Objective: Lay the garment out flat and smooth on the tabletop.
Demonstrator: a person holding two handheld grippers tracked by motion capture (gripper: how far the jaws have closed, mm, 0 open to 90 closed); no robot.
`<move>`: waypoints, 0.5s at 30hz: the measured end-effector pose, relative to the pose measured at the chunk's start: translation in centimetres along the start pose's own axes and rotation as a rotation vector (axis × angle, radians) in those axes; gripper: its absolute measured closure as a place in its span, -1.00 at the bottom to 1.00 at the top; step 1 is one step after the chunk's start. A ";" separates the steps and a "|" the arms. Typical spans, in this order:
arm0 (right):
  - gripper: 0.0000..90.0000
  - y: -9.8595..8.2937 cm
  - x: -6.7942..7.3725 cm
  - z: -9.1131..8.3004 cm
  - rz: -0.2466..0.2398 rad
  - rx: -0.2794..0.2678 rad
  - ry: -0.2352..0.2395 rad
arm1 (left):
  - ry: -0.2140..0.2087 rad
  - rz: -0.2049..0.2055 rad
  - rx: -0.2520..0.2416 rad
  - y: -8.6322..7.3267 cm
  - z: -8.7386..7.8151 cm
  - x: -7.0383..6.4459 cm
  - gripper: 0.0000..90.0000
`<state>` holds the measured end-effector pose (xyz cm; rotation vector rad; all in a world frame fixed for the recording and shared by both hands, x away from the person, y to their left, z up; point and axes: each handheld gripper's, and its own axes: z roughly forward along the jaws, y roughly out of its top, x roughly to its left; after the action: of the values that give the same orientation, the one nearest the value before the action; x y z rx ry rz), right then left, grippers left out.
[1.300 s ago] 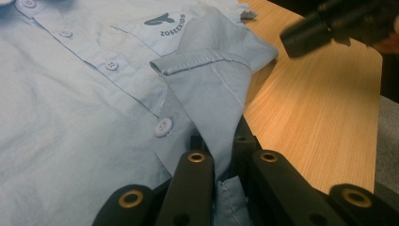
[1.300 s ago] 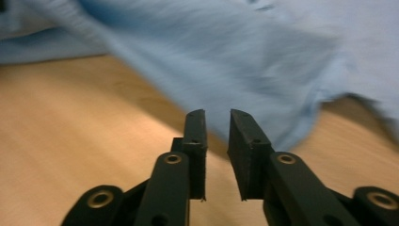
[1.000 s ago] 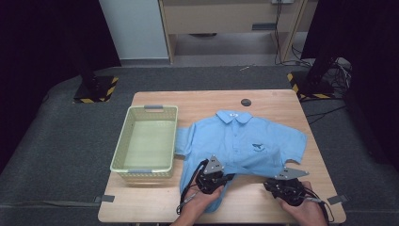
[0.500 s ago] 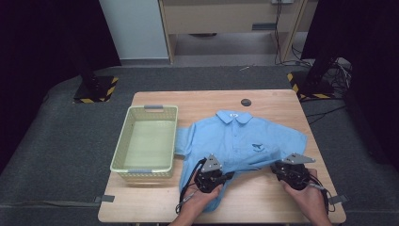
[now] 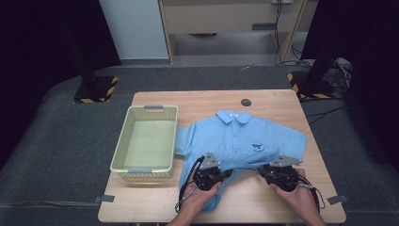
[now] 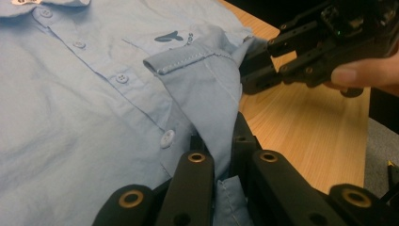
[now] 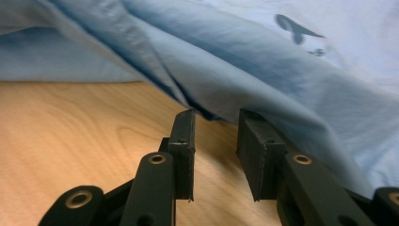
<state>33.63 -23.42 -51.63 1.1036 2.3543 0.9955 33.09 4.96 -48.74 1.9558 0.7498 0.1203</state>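
Note:
A light blue short-sleeved shirt [image 5: 240,136] lies front up on the wooden table [image 5: 282,106], collar at the far side. My left gripper [image 5: 227,173] is at the shirt's near hem, shut on a raised fold of the fabric [image 6: 207,94]. My right gripper [image 5: 261,171] sits to its right, pointing left at the same lifted hem. In the right gripper view its jaws [image 7: 217,117] stand open, and the shirt edge [image 7: 263,61] hangs just past the tips. The left gripper view shows the right gripper [image 6: 254,66] touching the fold.
A pale green plastic basket [image 5: 141,170] stands on the left of the table, touching the shirt's sleeve. A small black round disc [image 5: 246,102] lies near the far edge. Bare wood [image 7: 70,127] runs along the near side between and beside the hands.
My right gripper has moved away from the near right corner, up and then left, to the shirt's hem. The left gripper has kept its hold and stayed in place.

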 end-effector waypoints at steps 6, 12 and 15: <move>0.36 0.0 0.7 0.5 -0.034 0.000 0.011 | -0.024 -0.012 -0.018 0.3 -0.4 -0.3 0.98; 0.24 0.7 0.8 0.6 -0.062 -0.035 -0.004 | -0.051 -0.019 -0.033 0.7 -0.6 -0.7 0.99; 0.24 1.1 1.0 0.7 -0.082 -0.049 -0.008 | -0.060 -0.025 -0.036 0.7 -0.6 -0.8 0.98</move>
<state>34.02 -21.86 -51.36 0.9835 2.3359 1.0116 32.55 4.77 -47.69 1.9068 0.7276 0.0603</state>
